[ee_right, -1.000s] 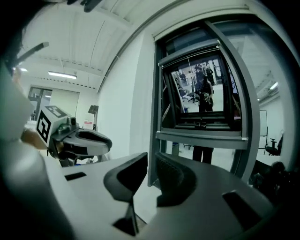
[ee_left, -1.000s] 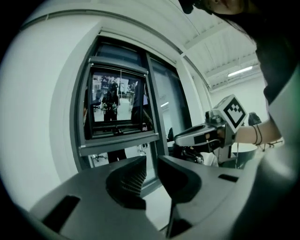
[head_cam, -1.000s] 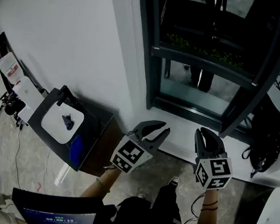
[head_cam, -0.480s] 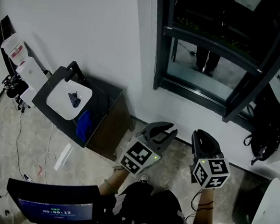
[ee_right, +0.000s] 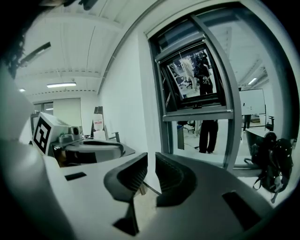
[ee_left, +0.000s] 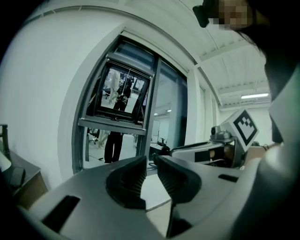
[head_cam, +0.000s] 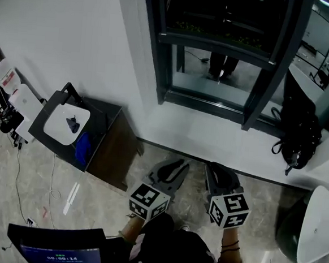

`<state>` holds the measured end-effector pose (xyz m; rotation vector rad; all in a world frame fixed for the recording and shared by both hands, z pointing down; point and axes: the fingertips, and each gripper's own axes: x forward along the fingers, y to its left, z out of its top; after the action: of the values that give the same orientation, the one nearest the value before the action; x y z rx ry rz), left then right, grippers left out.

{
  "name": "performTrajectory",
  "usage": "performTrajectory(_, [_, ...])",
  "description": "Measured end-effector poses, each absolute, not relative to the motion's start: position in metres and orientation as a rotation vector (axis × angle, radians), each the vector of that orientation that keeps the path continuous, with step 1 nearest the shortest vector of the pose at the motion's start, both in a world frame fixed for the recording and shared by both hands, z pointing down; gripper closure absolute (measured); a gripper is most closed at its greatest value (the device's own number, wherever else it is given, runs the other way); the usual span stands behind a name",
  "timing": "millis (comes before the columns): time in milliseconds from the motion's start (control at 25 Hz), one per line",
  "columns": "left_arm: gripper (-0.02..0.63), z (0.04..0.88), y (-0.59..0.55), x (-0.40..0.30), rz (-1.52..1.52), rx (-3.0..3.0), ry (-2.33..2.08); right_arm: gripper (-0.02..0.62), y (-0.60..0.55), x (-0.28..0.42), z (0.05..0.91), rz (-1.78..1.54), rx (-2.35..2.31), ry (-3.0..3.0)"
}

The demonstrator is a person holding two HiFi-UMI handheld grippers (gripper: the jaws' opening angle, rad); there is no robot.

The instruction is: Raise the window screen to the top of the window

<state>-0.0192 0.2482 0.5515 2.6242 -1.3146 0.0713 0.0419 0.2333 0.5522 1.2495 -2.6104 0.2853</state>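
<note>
The dark-framed window [head_cam: 206, 100] is set in the white wall ahead of me. A horizontal rail [head_cam: 216, 46] crosses it, with a dark panel above and clear glass below, where a person's legs [head_cam: 218, 64] show. That rail [ee_left: 115, 124] also appears in the left gripper view, and in the right gripper view the rail [ee_right: 197, 115] carries a small handle. My left gripper [head_cam: 173, 169] and right gripper [head_cam: 221, 173] hang side by side low over the floor, well short of the sill. Each has only a narrow slit between its jaws and holds nothing.
A white sill ledge [head_cam: 209, 134] runs under the window. A dark cabinet [head_cam: 109, 146] with a white tray [head_cam: 66, 123] and a blue object stands at the left. A black backpack [head_cam: 295, 132] hangs at the right, above a white rounded object [head_cam: 318, 231]. A monitor [head_cam: 58, 253] sits bottom left.
Both grippers have dropped lower in the head view and drawn back from the sill. The left jaws have narrowed. The head view has shifted, so the window shows more centrally.
</note>
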Motion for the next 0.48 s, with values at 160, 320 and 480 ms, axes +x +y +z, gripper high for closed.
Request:
performTrajectory(160, [0.535, 0.556, 0.274, 0.015, 0.064, 2.616, -1.3, 0.541, 0.26, 0.073, 0.553, 0.305, 1.265, -2.623])
performTrajectory(320, [0.535, 0.56, 0.293, 0.04, 0.051, 2.61, -1.288, 0.541, 0.282, 0.092, 0.557, 0.322, 1.265, -2.637])
performTrajectory(480, [0.535, 0.562, 0.304, 0.057, 0.05, 2.611, -1.275, 0.541, 0.293, 0.101, 0.561, 0.332, 1.256, -2.646])
